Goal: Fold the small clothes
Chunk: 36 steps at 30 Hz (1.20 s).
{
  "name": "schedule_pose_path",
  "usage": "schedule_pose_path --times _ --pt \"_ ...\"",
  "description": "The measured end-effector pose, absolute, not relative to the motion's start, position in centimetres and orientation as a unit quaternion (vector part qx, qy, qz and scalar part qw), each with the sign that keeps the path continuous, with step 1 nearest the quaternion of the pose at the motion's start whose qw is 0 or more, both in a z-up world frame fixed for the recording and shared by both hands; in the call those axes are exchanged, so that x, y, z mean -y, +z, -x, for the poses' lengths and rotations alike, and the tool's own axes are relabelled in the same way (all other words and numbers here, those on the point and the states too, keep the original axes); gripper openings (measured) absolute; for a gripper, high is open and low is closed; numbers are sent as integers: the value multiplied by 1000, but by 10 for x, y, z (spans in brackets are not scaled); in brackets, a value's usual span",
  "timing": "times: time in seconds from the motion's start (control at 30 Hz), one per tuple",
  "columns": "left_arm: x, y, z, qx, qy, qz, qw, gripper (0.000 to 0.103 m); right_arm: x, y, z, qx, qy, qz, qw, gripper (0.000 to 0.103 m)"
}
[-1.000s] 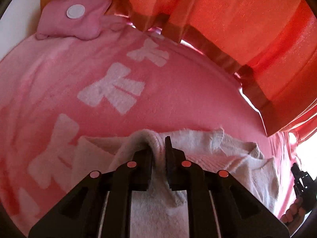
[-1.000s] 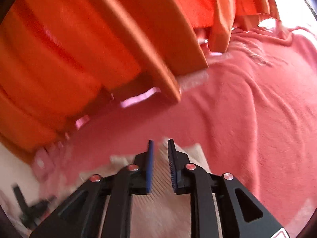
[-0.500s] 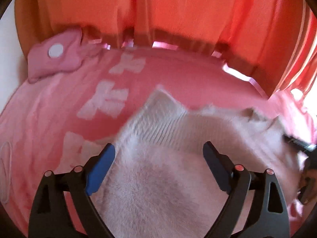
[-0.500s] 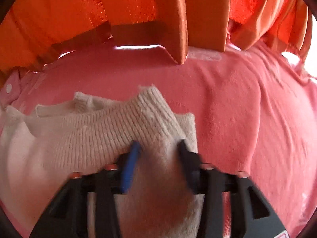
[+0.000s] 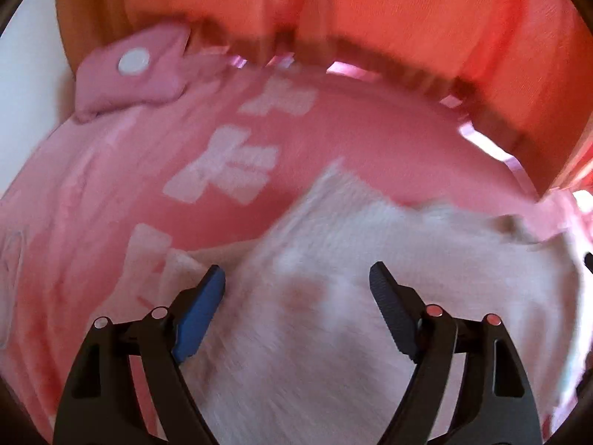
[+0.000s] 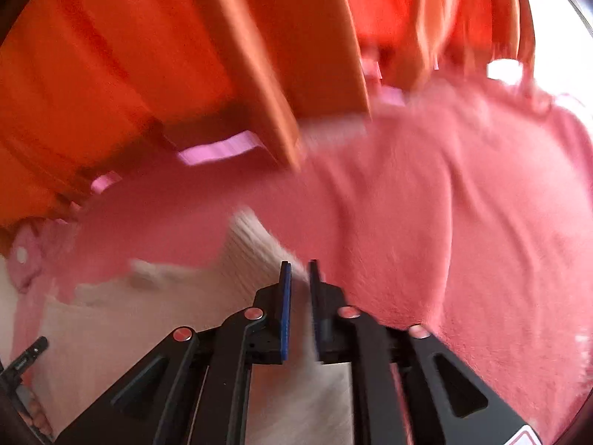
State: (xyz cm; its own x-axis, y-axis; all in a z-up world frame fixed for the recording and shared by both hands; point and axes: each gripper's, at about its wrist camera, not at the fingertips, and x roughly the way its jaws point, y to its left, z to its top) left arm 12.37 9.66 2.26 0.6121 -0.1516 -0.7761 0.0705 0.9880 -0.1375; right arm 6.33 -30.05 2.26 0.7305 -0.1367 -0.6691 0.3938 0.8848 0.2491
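Note:
A small cream knit sweater point(image 5: 370, 259) lies on a pink blanket point(image 5: 111, 185) with white bow prints. My left gripper point(image 5: 296, 278) is open and empty, its jaws spread just above the sweater. In the right wrist view the sweater point(image 6: 129, 326) spreads to the left, with a ribbed corner point(image 6: 252, 244) pointing away. My right gripper point(image 6: 299, 270) is shut on the sweater's right edge, with cream knit between the jaws. The frames are blurred by motion.
A pink pillow point(image 5: 137, 70) with a white dot lies at the far left of the bed. Orange curtains point(image 5: 370, 11) hang along the far side, also in the right wrist view point(image 6: 185, 55). The left gripper's tip point(image 6: 26, 356) shows at the right wrist view's lower left.
My left gripper let go of the sweater and stays open, a little less wide than half a second ago. My right gripper opened, then shut on the sweater's right edge.

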Motion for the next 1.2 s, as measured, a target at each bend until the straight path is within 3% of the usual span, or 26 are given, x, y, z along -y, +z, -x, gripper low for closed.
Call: schedule_pose_path --times 0.17,0.27,0.43,0.53,0.67,0.8,0.93,1.07,1.2 --pt "-51 43 -92 -403 -150 44 902 80 181 9 -78 -419 31 -134 897 14" --pt "-20 14 -91 -434 -141 -33 889 81 126 -33 -96 -500 50 -52 863 5" --pt "-25 -7 -97 -452 -111 -46 884 83 136 -13 -93 -458 45 -95 883 5" --pt "-26 -9 -97 -450 -103 -50 885 84 122 -35 -100 -501 36 -57 863 6" --pt "-21 -10 -96 -449 -95 -56 887 86 112 -20 -95 -455 48 -57 887 9" --pt "-19 -11 -96 -447 -91 -60 888 87 100 -41 -107 -491 36 -36 870 9" --pt "-18 -12 -96 -446 -89 -64 888 88 101 -21 -103 -449 32 -50 892 9" --pt "-18 -12 -96 -445 -89 -65 889 89 102 -39 -120 -485 19 -45 873 9" --pt "-18 -12 -95 -445 -89 -64 889 89 100 -26 -120 -460 18 -49 887 9"
